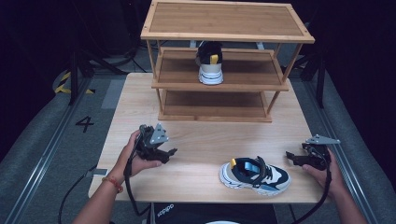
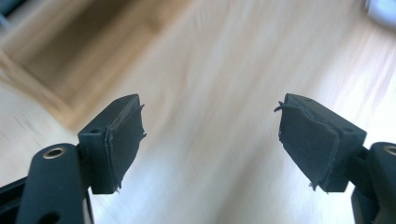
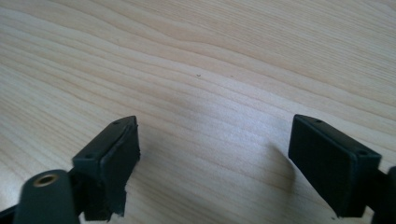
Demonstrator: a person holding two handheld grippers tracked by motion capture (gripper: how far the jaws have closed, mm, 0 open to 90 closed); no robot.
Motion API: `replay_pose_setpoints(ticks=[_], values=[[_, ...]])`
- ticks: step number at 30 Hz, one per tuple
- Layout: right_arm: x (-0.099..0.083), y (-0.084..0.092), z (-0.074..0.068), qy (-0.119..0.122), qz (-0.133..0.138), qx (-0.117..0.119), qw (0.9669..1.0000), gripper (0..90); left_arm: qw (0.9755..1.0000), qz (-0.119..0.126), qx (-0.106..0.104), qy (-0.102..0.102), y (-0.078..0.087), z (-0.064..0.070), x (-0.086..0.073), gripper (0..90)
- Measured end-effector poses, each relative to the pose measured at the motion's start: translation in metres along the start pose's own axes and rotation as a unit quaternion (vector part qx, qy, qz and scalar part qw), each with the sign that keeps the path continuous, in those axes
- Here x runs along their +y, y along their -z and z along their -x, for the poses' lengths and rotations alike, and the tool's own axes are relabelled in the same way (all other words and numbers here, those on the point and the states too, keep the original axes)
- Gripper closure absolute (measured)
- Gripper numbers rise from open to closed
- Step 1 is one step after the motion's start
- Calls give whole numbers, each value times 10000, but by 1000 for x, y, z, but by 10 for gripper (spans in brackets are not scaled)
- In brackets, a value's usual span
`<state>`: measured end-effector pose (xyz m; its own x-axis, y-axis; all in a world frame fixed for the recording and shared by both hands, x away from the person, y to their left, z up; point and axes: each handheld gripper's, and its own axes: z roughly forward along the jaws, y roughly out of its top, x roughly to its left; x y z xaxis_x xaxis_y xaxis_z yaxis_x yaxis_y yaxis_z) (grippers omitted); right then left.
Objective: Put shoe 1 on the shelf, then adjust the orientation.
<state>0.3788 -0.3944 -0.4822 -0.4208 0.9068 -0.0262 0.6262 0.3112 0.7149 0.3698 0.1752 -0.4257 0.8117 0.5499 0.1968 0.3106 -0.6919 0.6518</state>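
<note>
Both pairs of jaws stand open with nothing between them. On the worktop (image 1: 201, 140) a shoe (image 1: 254, 173) lies near the front edge, right of centre, white and dark blue with a yellow tab at the heel, its heel toward the left and its toe toward the right. The right gripper (image 1: 290, 157) sits just beside the toe, apart from it, low over the wood, jaws pointing left toward the shoe; its own view has bare wood grain between the pads. The left gripper (image 1: 171, 155) is further off on the shoe's other side, near the left part of the worktop, jaws aimed to the right; its own view is blurred, with torn black pads (image 2: 126, 140) and a pale corner of something at the top right edge that I cannot make out. At the back stands a wooden rack (image 1: 224, 28) with three shelves, and a second shoe (image 1: 210, 63) rests on its middle shelf, heel facing the person.
</note>
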Motion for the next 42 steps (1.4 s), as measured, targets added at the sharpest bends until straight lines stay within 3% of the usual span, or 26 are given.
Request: replay_pose_setpoints(ticks=[5, 8, 9, 12, 14, 15, 16, 18, 21, 28, 31, 37, 42], values=[[2, 13, 1, -121, 153, 129, 9997, 213, 9989, -34, -179, 436, -7, 4, -39, 219], [7, 23, -3, -81, 273, 240, 9993, 234, 9980, -83, -277, 553, -8, 3, -48, 208], [16, 36, -13, 54, 401, 313, 9987, 265, 9979, -132, -260, 583, -7, 3, -54, 205], [23, 48, -24, 209, 525, 366, 9977, 271, 9965, -174, -233, 778, -8, 4, -66, 200], [31, 61, -38, 341, 664, 500, 9960, 289, 9949, -15, -264, 971, -7, 2, -74, 174], [36, 67, -48, 444, 716, 584, 9947, 293, 9949, -15, -264, 971, -7, 2, -74, 173], [36, 67, -48, 444, 716, 584, 9947, 293, 9935, 61, -318, 1088, -7, 1, -77, 173], [42, 74, -62, 586, 743, 678, 9932, 305, 9921, 75, -359, 1202, -7, -1, -79, 159], [51, 82, -91, 888, 782, 882, 9891, 310, 9924, 67, -362, 1178, -7, -2, -79, 158], [67, 88, -139, 1250, 856, 1356, 9791, 360, 9922, 68, -366, 1189, -7, -2, -79, 157], [74, 85, -162, 1406, 731, 1622, 9740, 386, 9922, 66, -366, 1186, -7, -2, -80, 157], [74, 74, -201, 1829, 469, 1875, 9639, 388, 9927, 60, -348, 1156, -7, -2, -80, 157], [70, 60, -218, 1940, 144, 1846, 9634, 425, 9923, 66, -352, 1182, -7, -1, -80, 157]])
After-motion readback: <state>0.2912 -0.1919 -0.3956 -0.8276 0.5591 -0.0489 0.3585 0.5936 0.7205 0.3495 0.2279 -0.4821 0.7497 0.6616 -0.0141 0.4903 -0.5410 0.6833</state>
